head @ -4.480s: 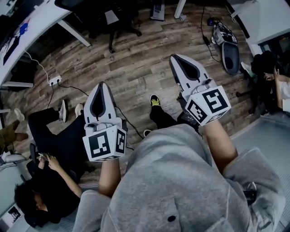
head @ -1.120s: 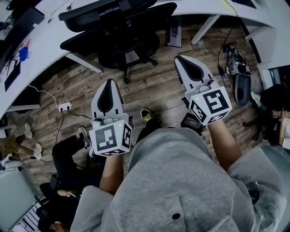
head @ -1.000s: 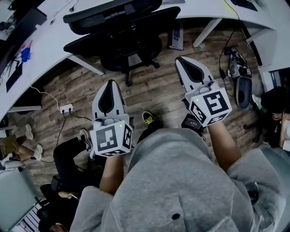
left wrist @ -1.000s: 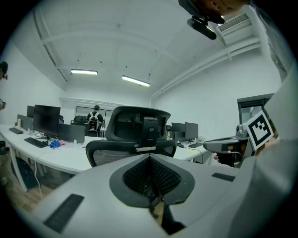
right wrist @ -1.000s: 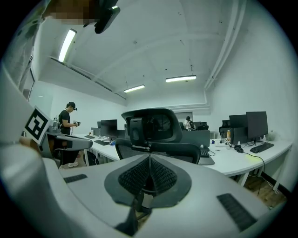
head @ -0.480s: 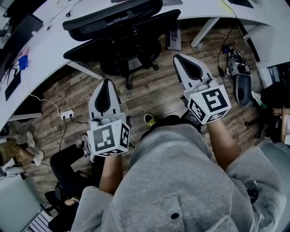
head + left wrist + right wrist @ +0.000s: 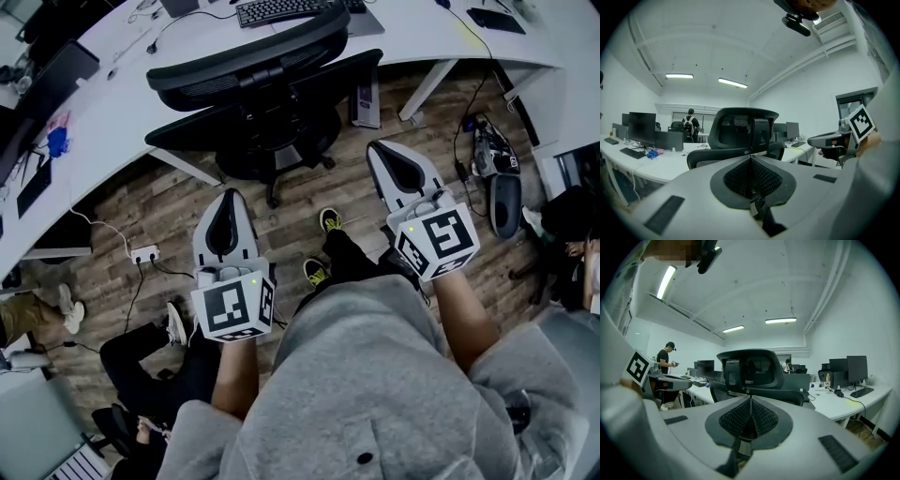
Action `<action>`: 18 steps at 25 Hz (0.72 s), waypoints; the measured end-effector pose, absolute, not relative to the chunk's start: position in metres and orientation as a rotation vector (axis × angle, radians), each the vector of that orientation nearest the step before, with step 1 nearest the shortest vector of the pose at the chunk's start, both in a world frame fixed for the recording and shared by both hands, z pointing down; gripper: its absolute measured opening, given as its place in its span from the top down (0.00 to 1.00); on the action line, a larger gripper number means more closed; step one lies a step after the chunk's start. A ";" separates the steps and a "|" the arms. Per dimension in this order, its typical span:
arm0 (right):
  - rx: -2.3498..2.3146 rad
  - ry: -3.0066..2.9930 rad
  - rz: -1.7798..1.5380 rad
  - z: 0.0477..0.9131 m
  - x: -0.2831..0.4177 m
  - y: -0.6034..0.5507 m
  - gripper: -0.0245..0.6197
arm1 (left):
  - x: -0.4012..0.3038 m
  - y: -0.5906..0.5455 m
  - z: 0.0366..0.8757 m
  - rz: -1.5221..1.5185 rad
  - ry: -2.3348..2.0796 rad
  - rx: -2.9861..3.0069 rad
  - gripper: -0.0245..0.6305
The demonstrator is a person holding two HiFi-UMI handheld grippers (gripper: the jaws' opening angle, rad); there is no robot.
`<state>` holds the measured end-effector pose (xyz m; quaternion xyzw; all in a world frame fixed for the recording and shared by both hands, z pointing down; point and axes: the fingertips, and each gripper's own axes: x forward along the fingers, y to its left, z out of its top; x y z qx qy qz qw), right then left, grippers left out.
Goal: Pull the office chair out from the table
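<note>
A black mesh office chair (image 7: 272, 103) with a headrest stands pushed in at the curved white table (image 7: 103, 103). Both grippers are held out toward it, a short way off and touching nothing. My left gripper (image 7: 225, 199) is shut and empty, short of the chair's left side. My right gripper (image 7: 384, 152) is shut and empty too, just right of the seat. In the left gripper view the chair back (image 7: 745, 129) rises straight beyond the shut left gripper (image 7: 751, 161). The right gripper view has the chair (image 7: 752, 369) beyond the shut right gripper (image 7: 751, 404).
A keyboard (image 7: 281, 9) lies on the table behind the chair. A computer tower (image 7: 366, 94) stands under it. A power strip (image 7: 143, 253) and cables lie on the wood floor at left. A seated person (image 7: 159, 366) is at lower left. Bags (image 7: 492, 159) lie at right.
The chair and table have slid lower and larger in the head view as the wearer stepped toward them. Both grippers stayed shut and level.
</note>
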<state>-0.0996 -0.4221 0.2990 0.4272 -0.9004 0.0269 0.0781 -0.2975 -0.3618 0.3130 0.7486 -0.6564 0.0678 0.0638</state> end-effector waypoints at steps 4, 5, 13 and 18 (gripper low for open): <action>1.284 -2.703 0.050 0.295 -0.100 -0.444 0.91 | -0.307 -0.377 0.310 0.234 -2.020 2.257 0.95; 1.284 -2.706 0.037 0.294 -0.100 -0.452 0.91 | -0.310 -0.382 0.309 0.240 -2.031 2.256 0.95; 1.272 -2.731 -0.014 0.289 -0.101 -0.520 0.91 | -0.338 -0.431 0.308 0.327 -2.135 2.186 0.94; 1.219 -2.699 -0.033 0.296 -0.097 -0.563 0.91 | -0.363 -0.465 0.317 0.423 -2.164 2.142 0.94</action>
